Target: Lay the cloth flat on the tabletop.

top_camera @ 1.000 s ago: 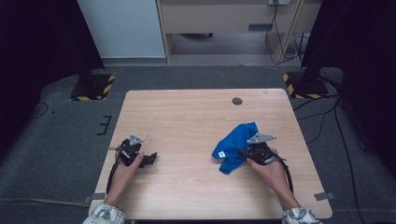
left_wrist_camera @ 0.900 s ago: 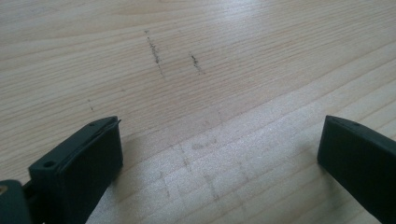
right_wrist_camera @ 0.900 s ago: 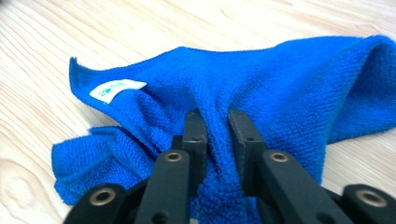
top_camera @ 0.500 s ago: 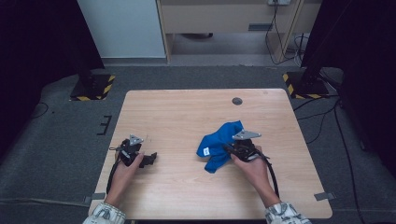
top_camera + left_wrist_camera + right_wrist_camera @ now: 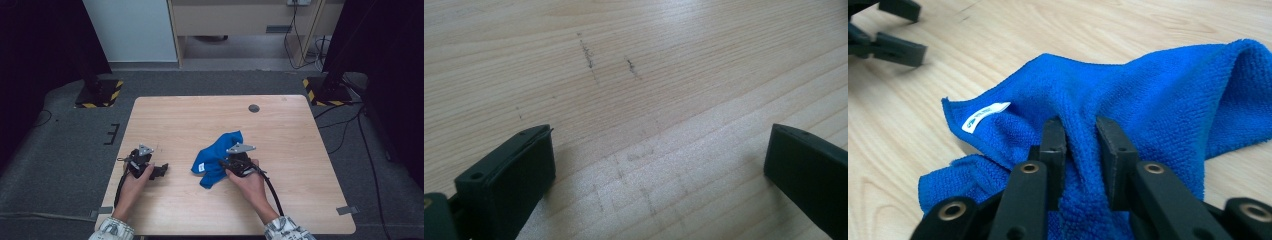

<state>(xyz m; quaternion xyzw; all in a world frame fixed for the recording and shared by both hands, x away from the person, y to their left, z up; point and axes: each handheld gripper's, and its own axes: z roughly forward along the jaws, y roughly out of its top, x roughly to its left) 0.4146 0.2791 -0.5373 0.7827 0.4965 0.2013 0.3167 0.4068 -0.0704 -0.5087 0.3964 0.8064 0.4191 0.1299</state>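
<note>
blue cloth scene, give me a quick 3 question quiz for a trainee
1. True or false: the right gripper has a fold of the blue cloth between its jaws.
2. What is between the left gripper's jaws: A) cloth B) nothing but bare table C) a cable?
3. What small white thing sits near the cloth's edge?

Key: 1 true; 2 B; 3 a label.
</note>
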